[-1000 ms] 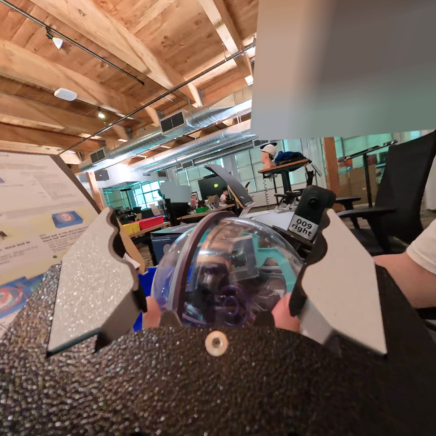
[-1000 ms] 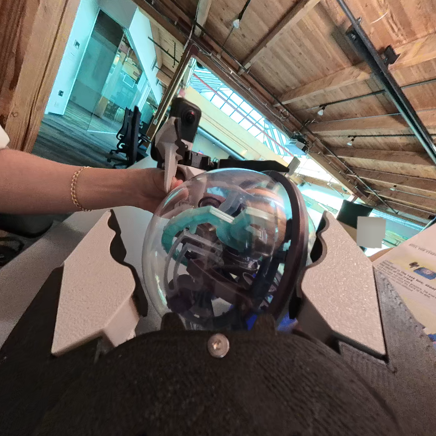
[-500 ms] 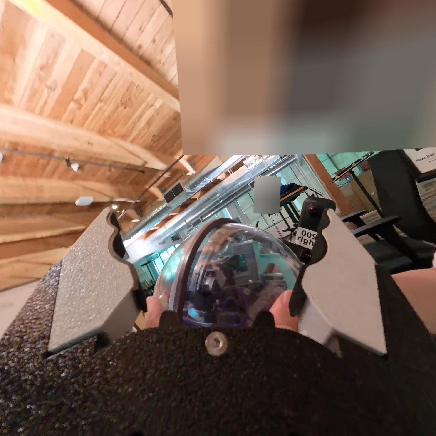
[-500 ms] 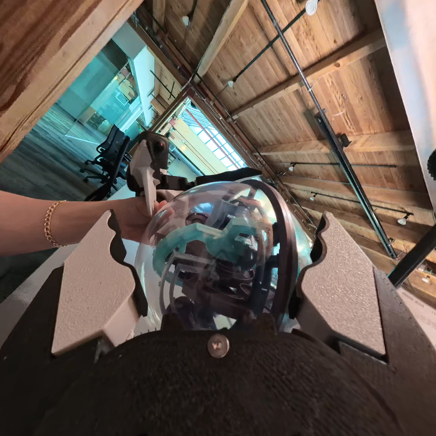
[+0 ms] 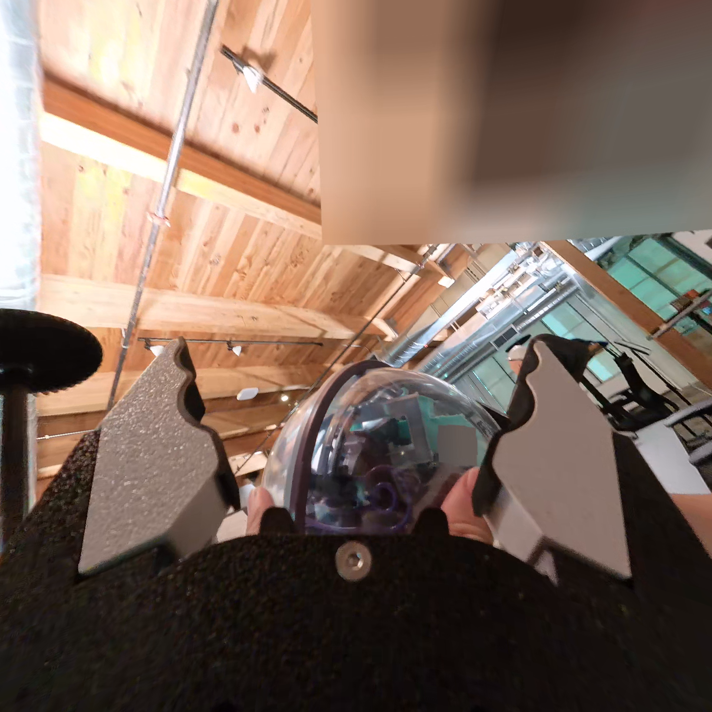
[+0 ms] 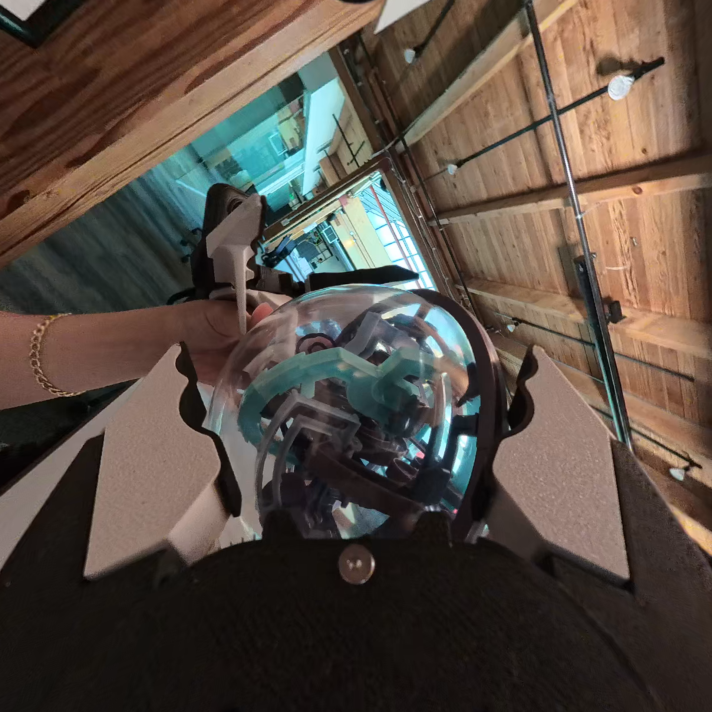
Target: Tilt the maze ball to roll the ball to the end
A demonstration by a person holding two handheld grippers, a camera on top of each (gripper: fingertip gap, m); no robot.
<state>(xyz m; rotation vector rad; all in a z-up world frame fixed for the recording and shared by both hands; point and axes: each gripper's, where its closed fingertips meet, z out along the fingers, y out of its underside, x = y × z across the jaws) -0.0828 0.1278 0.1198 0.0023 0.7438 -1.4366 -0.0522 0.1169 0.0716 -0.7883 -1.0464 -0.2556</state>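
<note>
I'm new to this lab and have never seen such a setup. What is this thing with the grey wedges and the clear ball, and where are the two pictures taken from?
No robot here: a person holds a hand-held gripper in each hand, and each gripper carries a camera looking forward along its two grey fingers. One picture is from the left gripper, the other from the right gripper.

Between them is the maze ball, a clear sphere with teal and grey tracks inside and a dark band around it. Both grippers stand wide, with the ball cradled between their fingers; I cannot tell whether the pads press on it. The person's fingertips also touch the ball. In the right view the left hand and its gripper appear beyond the ball.

No tabletop shows; the cameras point up at a wooden ceiling.
</note>
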